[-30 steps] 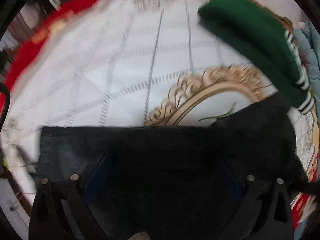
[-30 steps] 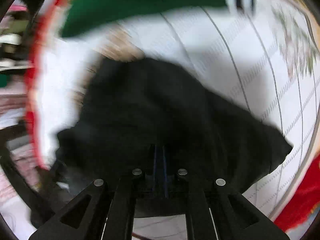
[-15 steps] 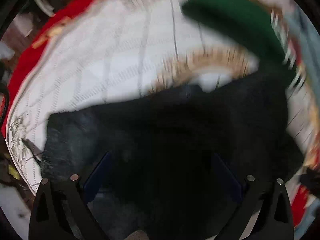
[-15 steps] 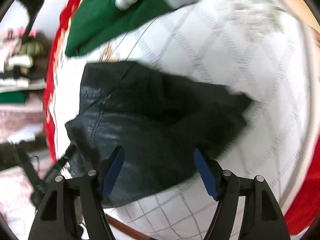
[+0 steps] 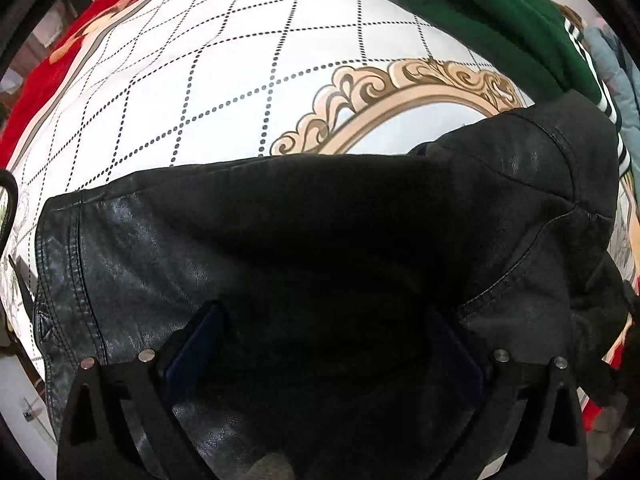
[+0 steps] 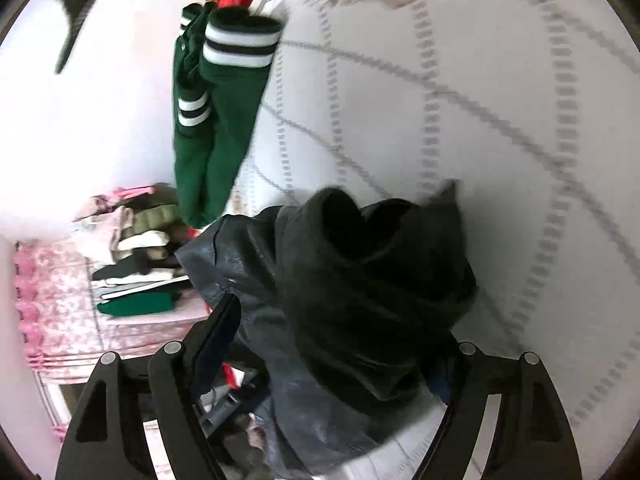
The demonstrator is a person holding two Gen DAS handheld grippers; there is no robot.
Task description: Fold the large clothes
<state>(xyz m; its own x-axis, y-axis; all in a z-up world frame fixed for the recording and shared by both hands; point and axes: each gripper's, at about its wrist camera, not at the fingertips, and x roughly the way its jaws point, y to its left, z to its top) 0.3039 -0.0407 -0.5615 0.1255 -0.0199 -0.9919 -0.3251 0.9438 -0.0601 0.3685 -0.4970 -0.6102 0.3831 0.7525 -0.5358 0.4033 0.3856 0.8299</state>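
A black leather jacket (image 5: 320,240) lies folded on the white quilted bed cover (image 5: 200,80). My left gripper (image 5: 326,344) is open just above it, with the jaws wide apart over the near edge. In the right wrist view the same jacket (image 6: 360,280) is bunched in a heap at the cover's edge, its hood on top. My right gripper (image 6: 332,348) is open around the heap, one blue pad (image 6: 218,328) visible at left, the other hidden by the leather.
A green garment with white-striped cuffs (image 5: 500,20) lies at the far right and shows in the right wrist view (image 6: 216,120). A red blanket (image 5: 60,60) borders the cover. A stack of folded clothes (image 6: 136,264) sits on a pink surface.
My right gripper has opened, let go of the jacket and swung round to its side. The jacket's far edge has settled flat. My left gripper stays open over it.
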